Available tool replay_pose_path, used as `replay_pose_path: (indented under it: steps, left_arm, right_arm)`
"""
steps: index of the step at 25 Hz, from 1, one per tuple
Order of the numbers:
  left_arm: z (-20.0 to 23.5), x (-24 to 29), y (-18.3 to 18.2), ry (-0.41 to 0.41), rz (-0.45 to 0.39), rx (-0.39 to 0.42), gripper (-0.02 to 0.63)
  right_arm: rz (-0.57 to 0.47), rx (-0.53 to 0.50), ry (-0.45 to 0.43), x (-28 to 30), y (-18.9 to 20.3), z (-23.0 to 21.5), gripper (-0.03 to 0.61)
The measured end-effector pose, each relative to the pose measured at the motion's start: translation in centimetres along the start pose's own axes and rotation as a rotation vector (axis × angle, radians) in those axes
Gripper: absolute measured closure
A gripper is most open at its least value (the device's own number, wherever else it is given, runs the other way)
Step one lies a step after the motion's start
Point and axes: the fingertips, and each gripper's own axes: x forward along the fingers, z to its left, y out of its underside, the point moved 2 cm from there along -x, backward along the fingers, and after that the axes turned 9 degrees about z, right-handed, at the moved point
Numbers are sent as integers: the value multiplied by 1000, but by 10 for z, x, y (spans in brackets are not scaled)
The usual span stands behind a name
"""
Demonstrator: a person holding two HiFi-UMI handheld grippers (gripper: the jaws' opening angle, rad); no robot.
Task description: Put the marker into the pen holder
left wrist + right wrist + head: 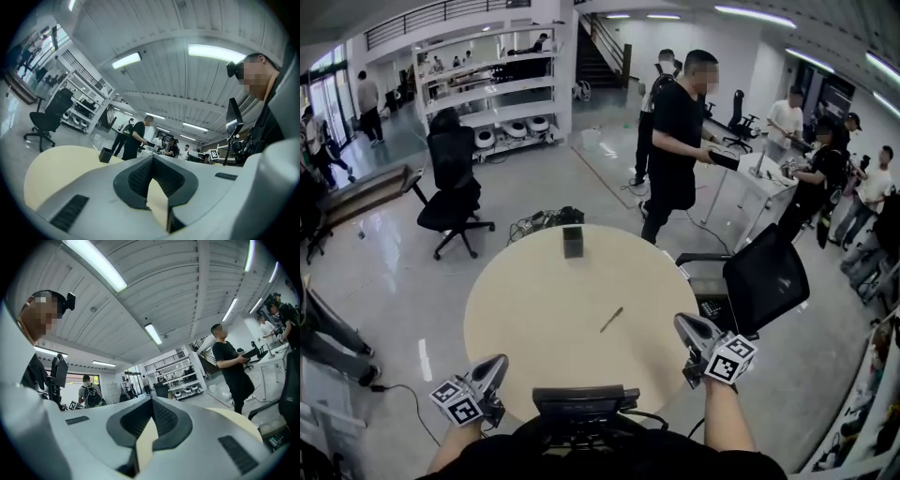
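A slim dark marker (611, 320) lies on the round beige table (525, 309), right of its middle. The black square pen holder (573, 242) stands upright at the table's far edge and also shows in the left gripper view (105, 154). My left gripper (500, 359) hovers at the near left rim, shut and empty, its jaws meeting at the tip (152, 157). My right gripper (680, 322) is at the near right rim, a short way right of the marker, also shut with nothing in it (151, 400). The marker is hidden in both gripper views.
A black office chair (764, 277) stands close against the table's right side. Another chair (450, 187) is on the floor far left. A person in black (675, 141) stands beyond the table, with cables (544, 220) behind the holder.
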Motion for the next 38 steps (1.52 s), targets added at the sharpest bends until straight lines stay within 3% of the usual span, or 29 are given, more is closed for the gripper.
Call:
replay_pose_path:
  steps: [5,11,17,22,28,32,36,38]
  left_arm:
    - [75,3,-37,86,53,38,618]
    - [94,21,-54,108,38,17,618]
    - [87,67,-41,112,19,-14,618]
    - [78,57,-30,51,49,-30,618]
    - [95,55,-33,29,79,-21,618]
    - [116,69,-27,35,99,-32,618]
    - [136,87,-22,51,123,-41,618]
    - [141,93,-20,57,133,-44,618]
  right_arm:
    - [-3,13,59,66,-9,25,575]
    - [79,-36,64,82,-9,33,575]
    - [104,-41,71,88,-17,-24,575]
    - [203,2,64,108,-16,-54,575]
    - [275,62,124,149,-17,-101,575]
    - [355,173,174,190,16,-142,575]
    - [513,290,228,233,86,-178,574]
    - [624,333,257,246,128,-192,519]
